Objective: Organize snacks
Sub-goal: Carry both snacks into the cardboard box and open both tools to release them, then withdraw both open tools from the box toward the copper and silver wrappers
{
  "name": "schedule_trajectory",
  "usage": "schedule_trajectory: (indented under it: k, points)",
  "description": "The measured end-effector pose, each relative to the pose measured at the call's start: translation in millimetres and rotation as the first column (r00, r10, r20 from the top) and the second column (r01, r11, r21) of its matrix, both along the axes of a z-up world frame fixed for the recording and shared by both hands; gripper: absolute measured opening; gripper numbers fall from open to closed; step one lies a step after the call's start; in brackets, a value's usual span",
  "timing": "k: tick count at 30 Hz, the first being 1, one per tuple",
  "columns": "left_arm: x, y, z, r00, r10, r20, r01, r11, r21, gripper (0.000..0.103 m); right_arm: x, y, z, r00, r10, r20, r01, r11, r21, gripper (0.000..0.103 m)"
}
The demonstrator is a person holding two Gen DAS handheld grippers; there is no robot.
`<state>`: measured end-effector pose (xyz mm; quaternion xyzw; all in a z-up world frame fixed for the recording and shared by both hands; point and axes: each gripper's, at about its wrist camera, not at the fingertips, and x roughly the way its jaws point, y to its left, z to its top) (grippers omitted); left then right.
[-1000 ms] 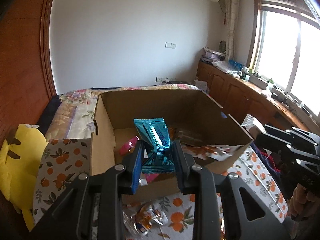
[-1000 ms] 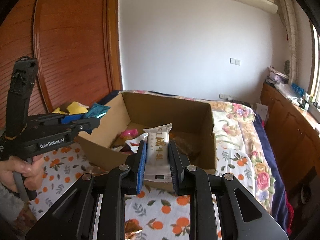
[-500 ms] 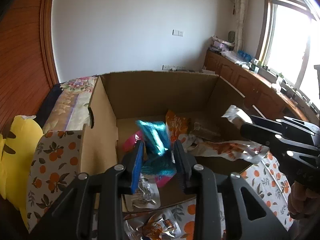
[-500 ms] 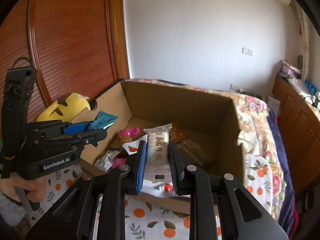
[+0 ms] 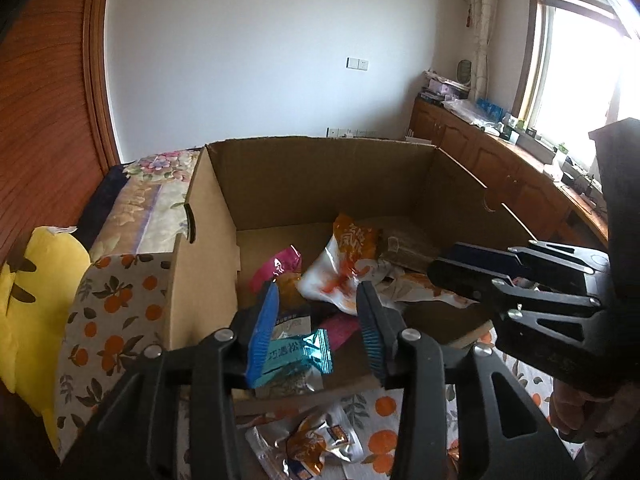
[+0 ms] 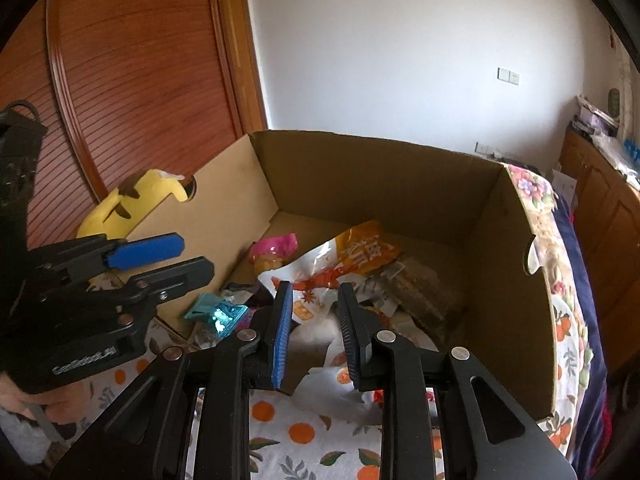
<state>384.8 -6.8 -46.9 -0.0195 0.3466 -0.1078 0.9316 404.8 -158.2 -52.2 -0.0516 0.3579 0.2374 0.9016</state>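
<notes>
Both packets have left the jaws since a second ago: the teal foil packet (image 5: 298, 354) now lies loose at the near left of the cardboard box (image 5: 320, 176), and the white wrapper is no longer clamped on the right. The left gripper (image 5: 316, 328) hangs over the box's near edge with its jaws spread wide and nothing between them; one blue ribbed pad (image 5: 262, 334) sits just beside the crinkled teal packet, and whether they touch cannot be told. The right gripper (image 6: 312, 330) is likewise wide open and empty above the near rim, over a white wrapper. Inside the box, on its brown corrugated floor, lies a heap of glossy wrappers: an orange-and-white bag (image 6: 360, 258) with a red print, a pink foil packet (image 6: 276, 246) at far left, and a clear packet of brown bars (image 6: 424, 292) to the right. Outside, near the camera, a transparent packet (image 5: 310, 446) rests on the orange-printed bedsheet (image 5: 112, 320). A yellow plush toy (image 6: 136, 204) sits left of the box.
</notes>
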Motion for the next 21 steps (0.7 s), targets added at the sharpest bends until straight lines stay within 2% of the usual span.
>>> schedule_trajectory:
  k: [3,9,14,21]
  points:
    - [-8,1,3,1.000,-0.007,0.002,0.007,1.000,-0.007,0.041,-3,3,3,1.000,-0.007,0.010,0.007,1.000,-0.005,0.031]
    - [-29,1,11,0.999,-0.024,0.027,0.024,1.000,0.003,0.041,-23,0,18,0.999,-0.021,0.039,0.020,1.000,0.009,0.031]
    - [-52,2,10,0.998,-0.048,0.029,0.048,0.999,0.006,0.041,-59,-11,31,0.996,-0.041,0.073,0.039,0.999,0.030,0.031]
    - [-79,10,0,0.998,-0.054,0.025,0.054,0.999,0.009,0.042,-100,-22,24,0.996,-0.073,0.041,0.071,0.996,0.052,0.032]
